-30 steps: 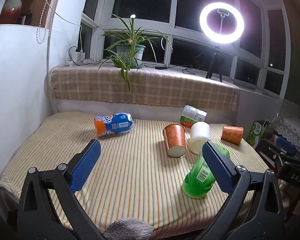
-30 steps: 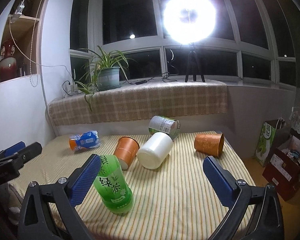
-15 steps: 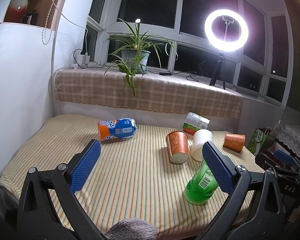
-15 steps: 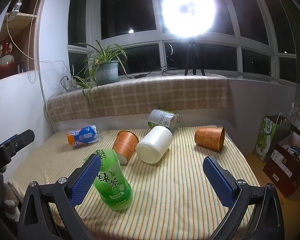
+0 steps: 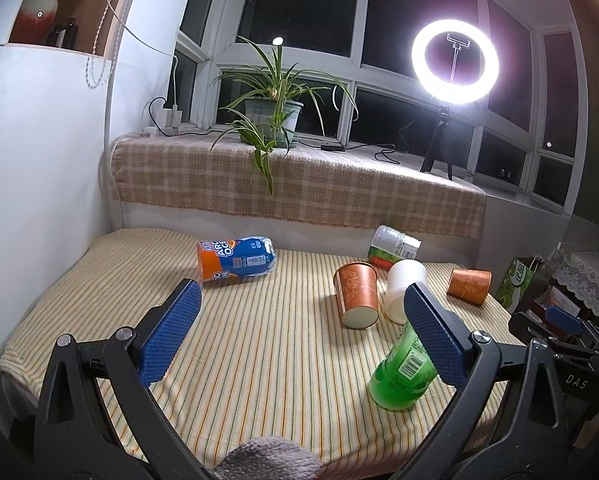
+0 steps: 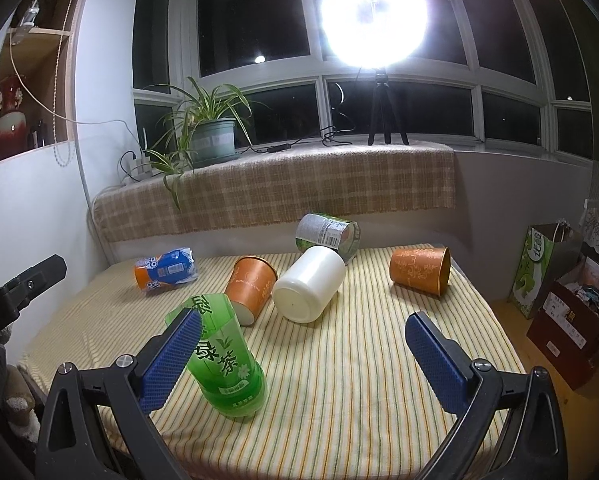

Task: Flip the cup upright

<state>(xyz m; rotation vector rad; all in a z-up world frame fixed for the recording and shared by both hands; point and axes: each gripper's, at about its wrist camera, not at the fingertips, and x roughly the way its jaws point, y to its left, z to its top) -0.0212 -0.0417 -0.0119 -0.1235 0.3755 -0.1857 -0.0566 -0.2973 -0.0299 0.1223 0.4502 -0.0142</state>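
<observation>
Several cups lie tipped on a striped table. A white cup lies on its side mid-table, base toward me; it also shows in the left wrist view. An orange cup lies left of it, also in the left wrist view. A second orange cup lies at the right, also in the left wrist view. A green cut bottle cup stands near the front, also in the left wrist view. My left gripper and right gripper are open, empty, short of the cups.
A blue-orange cut bottle lies at the back left. A green-labelled container lies behind the white cup. A plaid-covered sill with a potted plant and a ring light backs the table. Bags and boxes stand right.
Both grippers have drifted slightly, so the views have shifted a little. The cups have not moved. Both grippers stay open.
</observation>
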